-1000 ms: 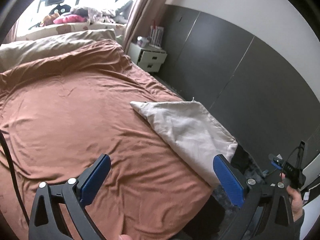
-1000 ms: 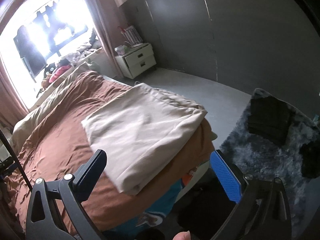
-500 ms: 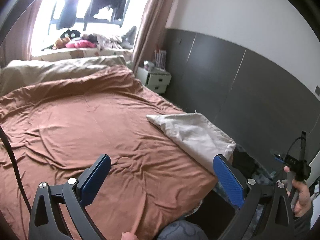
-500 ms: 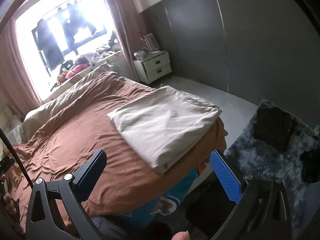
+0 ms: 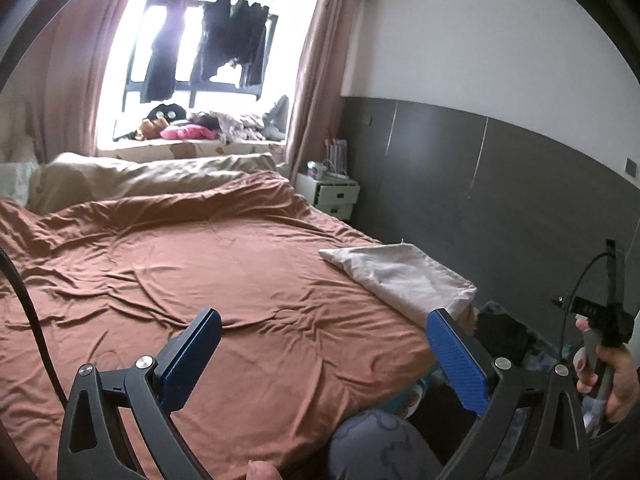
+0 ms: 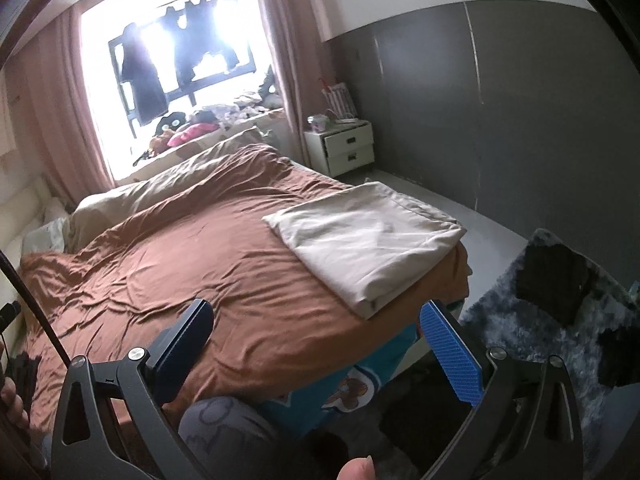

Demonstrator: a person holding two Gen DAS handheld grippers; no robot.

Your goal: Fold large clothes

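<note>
Bed (image 5: 240,280), folded cloth (image 6: 368,244); grippers empty.

Daylight pours through the window (image 5: 200,40), blown out to white glare, strongest in the right wrist view, leaving the hanging clothes (image 6: 144,80) as silhouettes. The room is otherwise dim and soft-focused. Fisheye curvature bends the walls, with black vignetting at the corners.

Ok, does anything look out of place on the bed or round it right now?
The folded beige cloth sits neatly at the bed's corner. Odd bits: dark clothes lie on the grey rug, and the brown cover is wrinkled.
</note>
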